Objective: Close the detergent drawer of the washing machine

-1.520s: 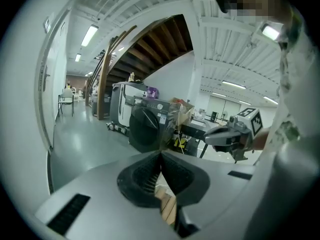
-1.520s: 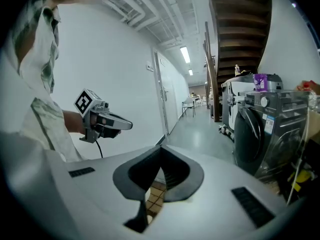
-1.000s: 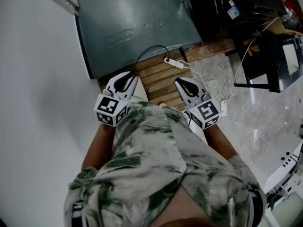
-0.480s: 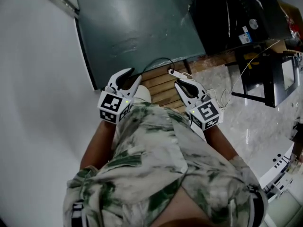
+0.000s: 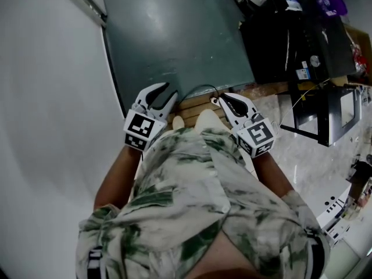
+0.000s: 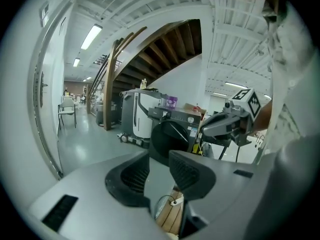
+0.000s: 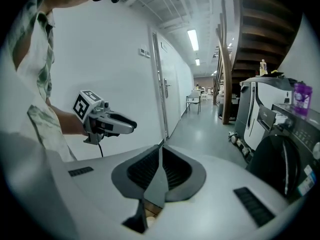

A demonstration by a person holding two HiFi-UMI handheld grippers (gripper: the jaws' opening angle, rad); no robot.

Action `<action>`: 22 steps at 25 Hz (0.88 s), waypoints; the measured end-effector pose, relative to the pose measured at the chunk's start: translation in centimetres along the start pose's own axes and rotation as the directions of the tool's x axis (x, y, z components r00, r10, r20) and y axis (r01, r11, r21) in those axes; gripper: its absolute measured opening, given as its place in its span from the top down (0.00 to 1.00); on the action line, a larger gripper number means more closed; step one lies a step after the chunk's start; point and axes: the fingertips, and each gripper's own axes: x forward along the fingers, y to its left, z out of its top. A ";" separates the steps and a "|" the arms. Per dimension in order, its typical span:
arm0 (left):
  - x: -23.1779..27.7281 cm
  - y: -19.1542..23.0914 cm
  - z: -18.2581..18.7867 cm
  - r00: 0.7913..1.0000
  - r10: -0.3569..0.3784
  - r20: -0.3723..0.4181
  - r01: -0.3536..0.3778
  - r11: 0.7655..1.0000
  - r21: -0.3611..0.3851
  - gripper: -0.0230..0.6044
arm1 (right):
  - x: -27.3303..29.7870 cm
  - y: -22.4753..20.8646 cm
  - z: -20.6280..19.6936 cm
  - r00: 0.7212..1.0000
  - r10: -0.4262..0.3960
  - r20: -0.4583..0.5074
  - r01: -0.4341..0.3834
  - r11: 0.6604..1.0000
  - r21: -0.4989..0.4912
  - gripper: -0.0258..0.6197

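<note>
A dark front-loading washing machine (image 6: 172, 130) with a round door stands some way ahead, also at the right edge of the right gripper view (image 7: 287, 159) and at the top right of the head view (image 5: 282, 36). A grey panel (image 7: 265, 116) seems to stick out at its upper left; I cannot tell that it is the drawer. My left gripper (image 5: 163, 93) (image 6: 157, 168) is open and empty; its jaws have just been opening. My right gripper (image 5: 224, 100) (image 7: 160, 156) is shut on nothing. Both are held side by side in front of the person, far from the machine.
A wooden pallet (image 5: 195, 104) with a white cable (image 5: 200, 89) lies under the grippers, at the edge of the grey-green floor (image 5: 174, 34). A white wall (image 5: 52, 97) runs along the left. A black metal frame (image 5: 325, 112) stands at the right. A purple bottle (image 7: 299, 98) sits on the machine.
Both grippers have moved forward and up the picture, from over the pallet toward the grey-green floor. The left jaws have parted. The washing machine has come further into the head view.
</note>
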 end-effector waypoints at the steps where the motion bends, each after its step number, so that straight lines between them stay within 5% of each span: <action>1: -0.1 0.6 0.5 1.000 0.003 0.005 -0.003 1.000 -0.004 0.77 | 0.4 -0.1 0.5 1.000 0.002 -0.007 -0.002 1.000 -0.001 0.90; 12: 4.8 9.6 3.6 0.999 0.047 0.000 -0.047 0.999 -0.015 0.76 | 8.0 -5.9 2.9 0.999 0.024 -0.047 -0.022 0.999 0.031 0.92; 22: 15.8 19.2 14.4 0.999 0.018 -0.046 -0.017 0.999 0.043 0.76 | 15.7 -18.3 10.4 0.998 0.039 -0.039 -0.036 0.996 0.086 0.93</action>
